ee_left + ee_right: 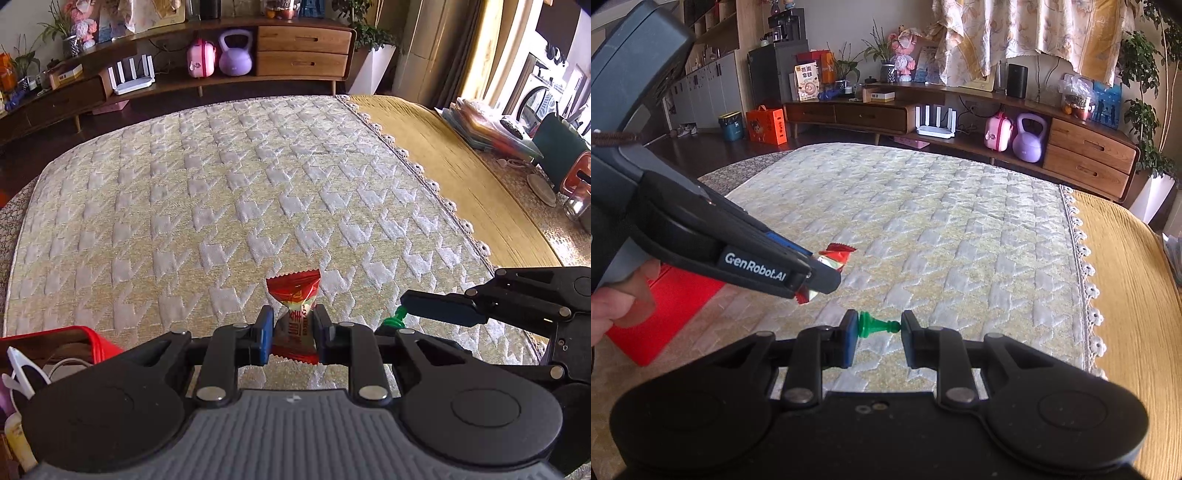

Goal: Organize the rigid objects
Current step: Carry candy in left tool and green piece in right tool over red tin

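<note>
My left gripper (292,328) is shut on a red wrapped candy (294,317) and holds it above the quilted cream mat (221,184). In the right wrist view the left gripper (816,275) comes in from the left with the candy (836,258) sticking out of its tip. My right gripper (878,328) is shut on a small green chess pawn (877,326), held sideways between the pads just above the mat (923,221). In the left wrist view the right gripper's fingers (439,306) show at the right with the pawn (395,319).
A red box (55,347) with cables and small items sits at the mat's left; it also shows in the right wrist view (665,317). A yellow cloth (461,166) with lace trim lies right of the mat. A wooden sideboard (960,110) stands behind.
</note>
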`<state>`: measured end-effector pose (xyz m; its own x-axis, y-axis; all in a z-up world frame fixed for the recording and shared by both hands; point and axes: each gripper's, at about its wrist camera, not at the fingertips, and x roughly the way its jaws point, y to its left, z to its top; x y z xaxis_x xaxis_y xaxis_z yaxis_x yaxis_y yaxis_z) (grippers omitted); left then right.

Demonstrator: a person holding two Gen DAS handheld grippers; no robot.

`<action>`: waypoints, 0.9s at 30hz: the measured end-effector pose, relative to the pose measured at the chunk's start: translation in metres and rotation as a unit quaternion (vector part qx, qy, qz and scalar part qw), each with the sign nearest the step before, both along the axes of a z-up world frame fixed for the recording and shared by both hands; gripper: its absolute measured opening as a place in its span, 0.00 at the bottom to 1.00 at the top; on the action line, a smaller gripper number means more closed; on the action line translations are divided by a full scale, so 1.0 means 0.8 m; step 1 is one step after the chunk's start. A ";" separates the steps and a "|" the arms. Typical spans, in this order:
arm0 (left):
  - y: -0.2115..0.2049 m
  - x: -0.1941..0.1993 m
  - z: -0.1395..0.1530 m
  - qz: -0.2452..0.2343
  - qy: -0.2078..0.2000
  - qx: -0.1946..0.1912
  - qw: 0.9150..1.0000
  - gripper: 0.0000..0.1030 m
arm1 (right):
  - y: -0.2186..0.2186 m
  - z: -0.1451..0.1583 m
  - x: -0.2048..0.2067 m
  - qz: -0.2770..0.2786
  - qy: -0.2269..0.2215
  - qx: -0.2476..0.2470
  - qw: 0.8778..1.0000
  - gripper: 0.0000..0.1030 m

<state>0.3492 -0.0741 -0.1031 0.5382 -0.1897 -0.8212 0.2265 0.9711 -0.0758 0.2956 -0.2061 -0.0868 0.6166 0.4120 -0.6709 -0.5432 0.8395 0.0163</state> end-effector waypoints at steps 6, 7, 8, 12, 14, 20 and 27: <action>0.016 -0.031 0.026 0.010 -0.005 -0.006 1.000 0.21 | 0.009 0.025 -0.030 -0.005 0.001 -0.006 1.000 0.23; 0.020 -0.037 0.030 0.011 -0.004 -0.008 1.000 0.21 | 0.012 0.029 -0.035 -0.007 0.001 -0.007 1.000 0.23; 0.024 -0.043 0.033 0.013 -0.005 -0.009 1.000 0.21 | 0.014 0.033 -0.039 -0.006 0.001 -0.007 1.000 0.23; 0.039 -0.067 0.048 0.020 -0.010 -0.008 1.000 0.21 | 0.025 0.049 -0.058 -0.006 0.001 -0.007 1.000 0.23; 0.048 -0.079 0.054 0.024 -0.011 -0.007 1.000 0.21 | 0.032 0.057 -0.067 -0.003 -0.001 -0.006 1.000 0.23; 0.083 -0.112 0.069 0.043 -0.016 -0.010 0.999 0.21 | 0.057 0.078 -0.089 0.010 -0.008 -0.001 1.000 0.23; 0.136 -0.150 0.081 0.072 -0.020 -0.008 0.997 0.21 | 0.096 0.095 -0.113 0.036 -0.015 0.004 0.999 0.24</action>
